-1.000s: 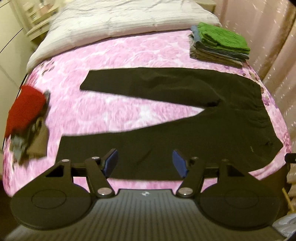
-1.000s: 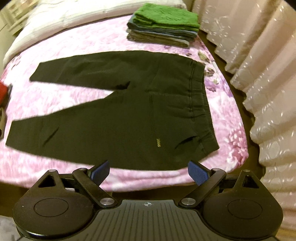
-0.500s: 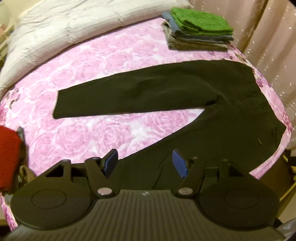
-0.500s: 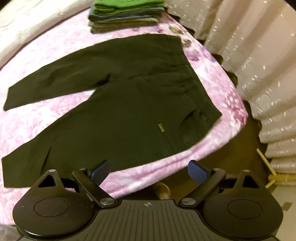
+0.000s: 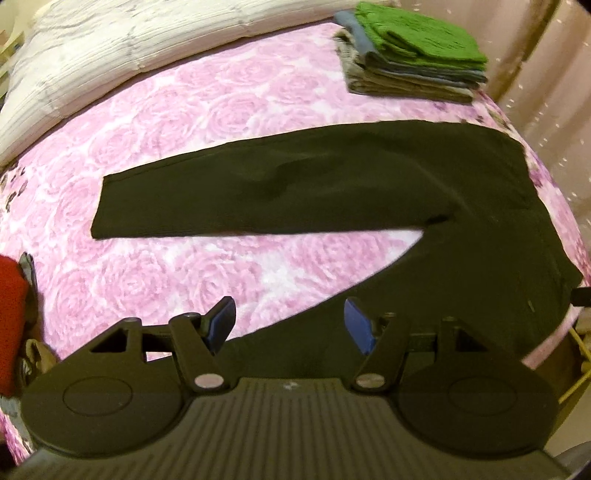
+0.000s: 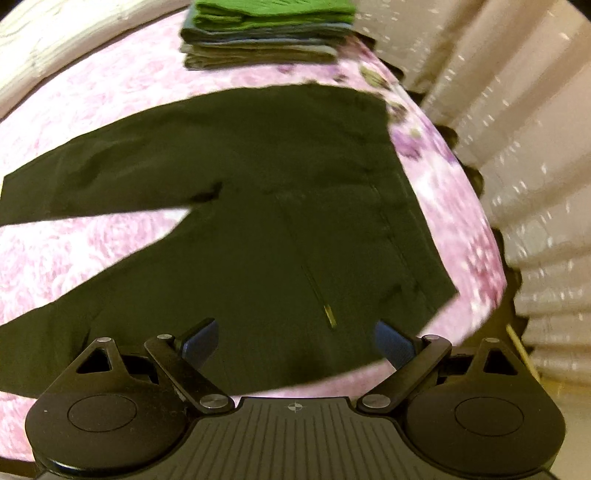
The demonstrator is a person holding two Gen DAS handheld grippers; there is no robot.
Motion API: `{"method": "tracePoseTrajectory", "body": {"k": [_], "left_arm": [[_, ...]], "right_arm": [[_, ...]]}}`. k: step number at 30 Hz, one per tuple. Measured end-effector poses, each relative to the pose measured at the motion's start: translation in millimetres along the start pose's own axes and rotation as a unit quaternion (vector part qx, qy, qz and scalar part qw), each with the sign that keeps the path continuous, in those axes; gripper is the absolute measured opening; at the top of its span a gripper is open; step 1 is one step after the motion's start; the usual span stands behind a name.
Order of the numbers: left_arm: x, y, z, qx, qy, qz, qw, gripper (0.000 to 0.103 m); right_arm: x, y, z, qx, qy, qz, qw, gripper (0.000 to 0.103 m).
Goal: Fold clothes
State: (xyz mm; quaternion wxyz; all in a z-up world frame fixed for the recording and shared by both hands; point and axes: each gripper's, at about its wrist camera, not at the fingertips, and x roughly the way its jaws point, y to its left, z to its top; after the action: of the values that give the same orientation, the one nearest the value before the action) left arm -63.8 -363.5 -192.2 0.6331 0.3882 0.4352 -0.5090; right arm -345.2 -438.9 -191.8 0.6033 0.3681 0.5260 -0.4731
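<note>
Black trousers (image 5: 369, 192) lie flat and unfolded, legs splayed, on a pink floral bed (image 5: 221, 110) as the left claw (image 5: 290, 325) and right claw (image 6: 295, 343), both open and empty, hover above the near leg, apparently to grip its near edge; no containers appear, only a folded stack (image 5: 413, 70).

Both wrist views steeply down over bed (image 5: 229, 110), fairly close; shared: black trousers (image 5: 332, 192) (image 6: 258, 206), folded stack (image 5: 410, 70) (image 6: 266, 33) far side.
</note>
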Motion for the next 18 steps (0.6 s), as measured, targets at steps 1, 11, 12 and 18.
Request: {"method": "tracePoseTrajectory", "body": {"k": [1,11,12,18], "left_arm": [[3.2,0.9,2.3,-0.005,0.002,0.005,1.0,0.062],[47.9,-3.1,28.6,-0.033,0.013,0.009,0.9993,0.062],[53.9,-3.1,32.7,-0.031,0.011,0.007,0.9994,0.062],[92.4,-4.2,55.8,-0.011,0.001,0.002,0.9999,0.061]], "right_arm": [[3.3,1.1,7.7,-0.007,0.0,0.001,1.0,0.094],[55.8,0.3,80.3,-0.067,0.002,0.005,0.998,0.094],[61.8,-1.9,87.0,-0.073,0.001,0.007,0.997,0.094],[96.0,-26.3,124.0,-0.094,-0.047,0.023,0.994,0.094]]}}
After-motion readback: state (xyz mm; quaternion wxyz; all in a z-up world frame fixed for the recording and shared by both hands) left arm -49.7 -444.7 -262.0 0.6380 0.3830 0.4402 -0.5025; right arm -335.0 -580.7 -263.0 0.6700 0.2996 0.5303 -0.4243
